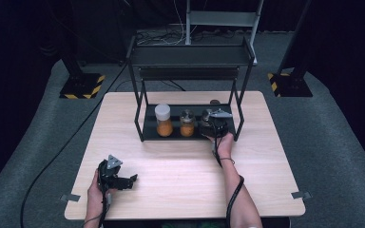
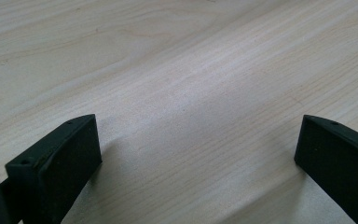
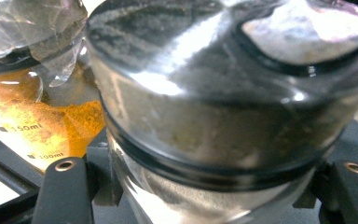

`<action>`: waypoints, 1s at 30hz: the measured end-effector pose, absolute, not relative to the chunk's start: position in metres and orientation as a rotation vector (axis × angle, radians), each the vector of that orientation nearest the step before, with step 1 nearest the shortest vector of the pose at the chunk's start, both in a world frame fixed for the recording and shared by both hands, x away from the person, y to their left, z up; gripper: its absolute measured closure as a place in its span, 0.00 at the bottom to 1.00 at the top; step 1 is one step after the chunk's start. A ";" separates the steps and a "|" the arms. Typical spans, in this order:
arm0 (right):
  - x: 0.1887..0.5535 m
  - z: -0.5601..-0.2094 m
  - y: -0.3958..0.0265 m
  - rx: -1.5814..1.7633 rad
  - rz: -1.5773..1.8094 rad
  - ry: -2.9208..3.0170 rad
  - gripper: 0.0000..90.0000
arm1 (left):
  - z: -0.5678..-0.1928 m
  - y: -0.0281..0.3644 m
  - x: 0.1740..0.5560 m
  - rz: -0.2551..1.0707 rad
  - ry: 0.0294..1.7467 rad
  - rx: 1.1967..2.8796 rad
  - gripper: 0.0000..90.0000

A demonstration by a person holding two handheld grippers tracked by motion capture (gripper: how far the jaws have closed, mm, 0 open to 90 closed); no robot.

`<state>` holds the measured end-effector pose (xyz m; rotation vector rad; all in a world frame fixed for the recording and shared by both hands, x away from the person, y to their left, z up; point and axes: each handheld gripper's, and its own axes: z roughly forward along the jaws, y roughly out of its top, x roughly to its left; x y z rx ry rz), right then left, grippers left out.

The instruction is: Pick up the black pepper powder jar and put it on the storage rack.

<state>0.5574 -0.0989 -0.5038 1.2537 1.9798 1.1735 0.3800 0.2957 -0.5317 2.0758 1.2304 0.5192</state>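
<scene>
Right hand-held gripper [image 1: 212, 124] clamped on lidded glass jar [image 3: 223, 116] at right end of rack's lower shelf [image 1: 149, 128], beside 2 orange-filled jars [image 1: 164, 121], likely for lifting out. Left hand-held gripper [image 1: 132, 181] open, idle over tabletop [image 1: 180, 166].

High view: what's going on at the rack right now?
A person works two handheld grippers at a wooden table. The right gripper is at the lower shelf of the black rack, shut on the rightmost jar, a glass jar with a shiny lid; its fingers sit either side of the jar body. Two jars of orange powder, the white-lidded jar and a smaller jar, stand to its left on the same shelf. The left gripper is open over bare tabletop near the front edge, holding nothing.
</scene>
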 end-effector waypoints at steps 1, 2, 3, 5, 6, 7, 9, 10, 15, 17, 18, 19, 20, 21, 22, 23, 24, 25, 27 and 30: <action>0.557 -0.504 -0.099 1.252 1.174 1.977 0.34 | -0.532 0.296 0.380 0.519 1.231 2.075 0.00; 0.557 -0.505 -0.099 1.254 1.177 1.974 0.34 | -0.532 0.296 0.380 0.519 1.231 2.075 0.00; 0.556 -0.505 -0.099 1.252 1.182 1.968 0.34 | -0.532 0.296 0.380 0.519 1.230 2.075 0.00; 0.555 -0.507 -0.099 1.246 1.189 1.960 0.34 | -0.532 0.296 0.380 0.519 1.231 2.075 0.00; 0.554 -0.507 -0.099 1.243 1.191 1.956 0.34 | -0.532 0.296 0.380 0.519 1.231 2.076 0.00; 0.554 -0.508 -0.099 1.239 1.191 1.954 0.34 | -0.532 0.296 0.380 0.519 1.231 2.076 0.00; 0.553 -0.508 -0.098 1.239 1.182 1.948 0.34 | -0.532 0.296 0.380 0.519 1.231 2.075 0.00; 0.553 -0.508 -0.097 1.242 1.184 1.942 0.34 | -0.532 0.296 0.380 0.519 1.231 2.075 0.00; 0.553 -0.509 -0.095 1.247 1.176 1.922 0.33 | -0.532 0.296 0.380 0.519 1.231 2.075 0.00; 0.553 -0.509 -0.095 1.248 1.175 1.923 0.33 | -0.532 0.296 0.380 0.519 1.231 2.075 0.00; 0.554 -0.509 -0.095 1.247 1.174 1.925 0.33 | -0.532 0.296 0.380 0.519 1.231 2.075 0.00; 0.554 -0.509 -0.095 1.247 1.173 1.925 0.33 | -0.532 0.296 0.380 0.519 1.231 2.075 0.00; 0.554 -0.509 -0.095 1.246 1.172 1.924 0.33 | -0.532 0.296 0.380 0.519 1.231 2.076 0.00; 0.554 -0.510 -0.095 1.246 1.172 1.922 0.33 | -0.532 0.296 0.380 0.519 1.231 2.075 0.00; 0.554 -0.510 -0.094 1.248 1.173 1.919 0.33 | -0.532 0.296 0.380 0.519 1.231 2.075 0.00; 0.554 -0.510 -0.094 1.250 1.173 1.918 0.33 | -0.532 0.296 0.380 0.519 1.231 2.075 0.00; 0.554 -0.510 -0.094 1.250 1.173 1.917 0.33 | -0.532 0.296 0.380 0.519 1.231 2.075 0.00; 0.554 -0.510 -0.094 1.251 1.173 1.918 0.33 | -0.532 0.295 0.380 0.519 1.231 2.075 0.00; 0.554 -0.510 -0.094 1.252 1.172 1.922 0.33 | -0.532 0.296 0.380 0.519 1.231 2.076 0.00; 0.555 -0.510 -0.094 1.251 1.170 1.928 0.33 | -0.532 0.295 0.380 0.519 1.231 2.075 0.00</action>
